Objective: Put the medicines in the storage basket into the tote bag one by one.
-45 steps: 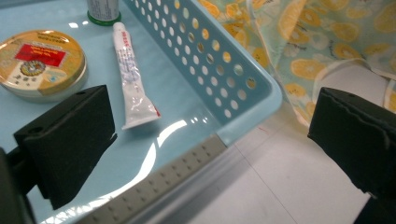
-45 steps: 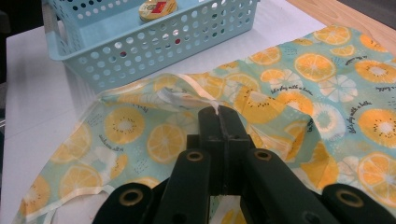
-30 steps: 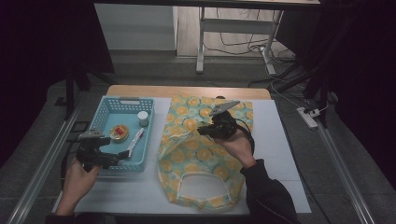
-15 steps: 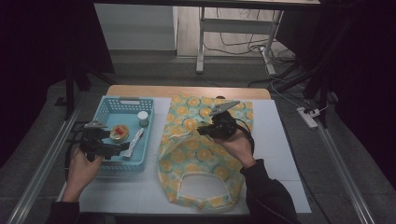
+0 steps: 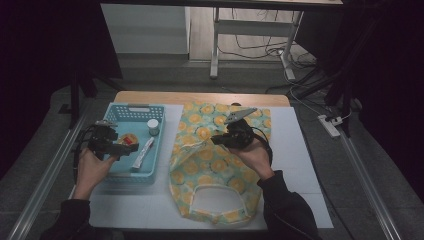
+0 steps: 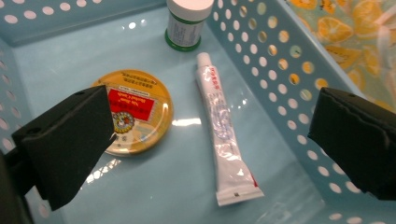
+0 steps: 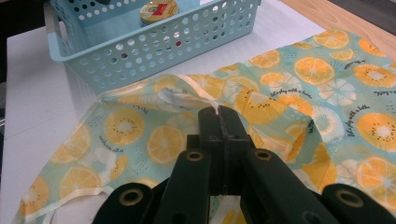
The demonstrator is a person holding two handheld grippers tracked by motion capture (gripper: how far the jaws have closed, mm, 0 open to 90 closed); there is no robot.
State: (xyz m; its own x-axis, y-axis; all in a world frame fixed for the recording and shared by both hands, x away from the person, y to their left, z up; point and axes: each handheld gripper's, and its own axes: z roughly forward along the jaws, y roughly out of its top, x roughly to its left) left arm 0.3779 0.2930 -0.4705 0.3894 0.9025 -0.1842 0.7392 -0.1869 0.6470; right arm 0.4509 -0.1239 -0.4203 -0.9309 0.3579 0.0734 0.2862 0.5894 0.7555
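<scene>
Claw, left (image 6: 205, 140), jaws wide over my basket's (image 5: 127, 175) tube (image 6: 224, 140), nothing packed yet; claw, right (image 7: 218, 112), clamped on bag (image 5: 220, 165) hem.

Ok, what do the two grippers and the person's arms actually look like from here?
Both are black. The left gripper has broad, blocky, matte foam-like jaws; a dark cable trails from it in the high view. The right gripper has narrow jaws on glossy linkage arms with round pivot holes, carries a grey three-cornered plate and trails a black cable. The person wears dark sleeves.
</scene>
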